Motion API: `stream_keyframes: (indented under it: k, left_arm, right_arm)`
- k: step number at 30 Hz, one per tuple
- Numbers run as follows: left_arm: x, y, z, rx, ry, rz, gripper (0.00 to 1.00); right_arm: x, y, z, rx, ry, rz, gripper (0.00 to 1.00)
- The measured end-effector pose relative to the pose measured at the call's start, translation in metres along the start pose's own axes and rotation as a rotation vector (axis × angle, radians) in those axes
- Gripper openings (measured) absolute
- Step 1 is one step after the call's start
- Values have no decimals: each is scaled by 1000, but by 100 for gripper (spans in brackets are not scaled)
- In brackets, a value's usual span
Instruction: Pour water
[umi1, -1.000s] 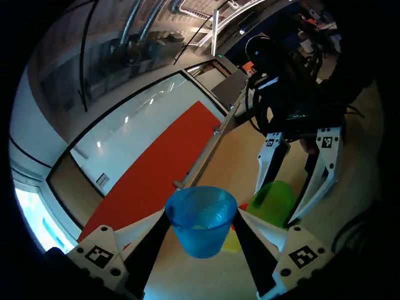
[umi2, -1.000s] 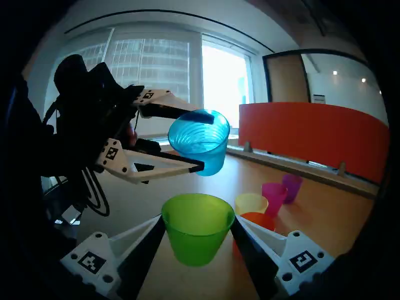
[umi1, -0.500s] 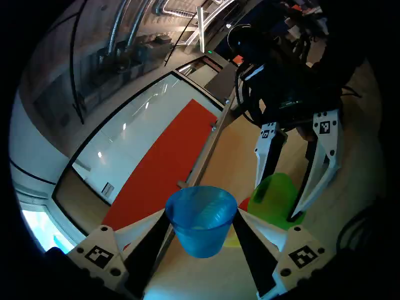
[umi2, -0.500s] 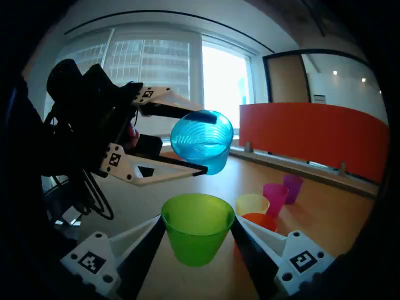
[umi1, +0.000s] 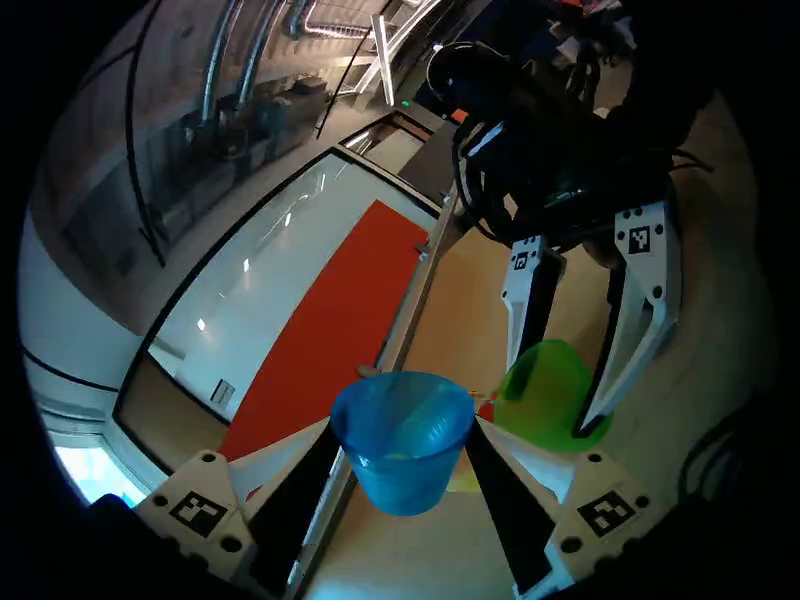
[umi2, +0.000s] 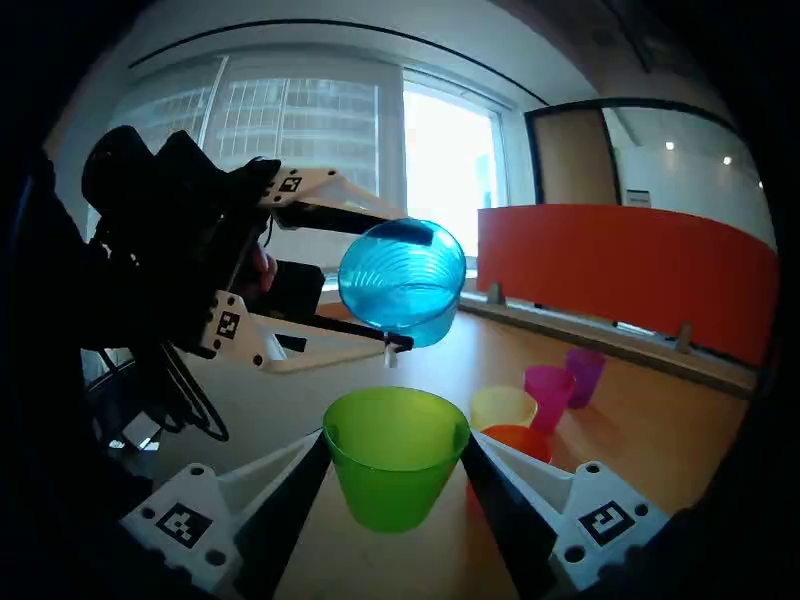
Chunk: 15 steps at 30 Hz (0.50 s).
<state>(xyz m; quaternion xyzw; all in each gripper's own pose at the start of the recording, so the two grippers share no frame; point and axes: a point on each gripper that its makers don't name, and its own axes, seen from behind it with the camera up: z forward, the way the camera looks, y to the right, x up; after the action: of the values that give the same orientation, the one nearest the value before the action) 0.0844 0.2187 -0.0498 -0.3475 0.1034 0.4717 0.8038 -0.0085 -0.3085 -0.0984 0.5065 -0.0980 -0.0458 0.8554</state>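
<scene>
Seen in the right gripper view, the left gripper (umi2: 408, 290) comes in from the left of the translucent green plastic cup (umi2: 395, 445) and above it. Its jaws are closed across the sides of the translucent blue plastic cup (umi2: 400, 278). Over the last second that blue cup has rolled further onto its side. Its mouth, which was angled upward, now faces almost squarely toward the green cup, and the room in the left gripper view has rotated accordingly. A small pale streak hangs just below the blue cup's lower lip, directly over the green cup's rim. It is probably the first water coming out, though it is too small to be sure. I judge that the pour is just starting, with most of it still to come.

The blue cup sits between the left jaws, held near its middle, above the green cup and not touching it. The right gripper (umi2: 396, 475) has its jaws pressed on both sides of the green cup, holding it upright over the wooden table (umi2: 640, 440).

To the right of the green cup, a yellow cup (umi2: 500, 407) and an orange cup (umi2: 515, 440) stand close by. A magenta cup (umi2: 548, 392) and a purple cup (umi2: 584, 372) stand farther off.
</scene>
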Motion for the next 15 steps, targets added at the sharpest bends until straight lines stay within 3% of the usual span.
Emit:
stream_keyframes:
  k: [15]
  left_arm:
    - [2, 0, -1, -5, -1, 10, 85]
  right_arm:
    - [4, 1, 2, -5, 19, -10, 92]
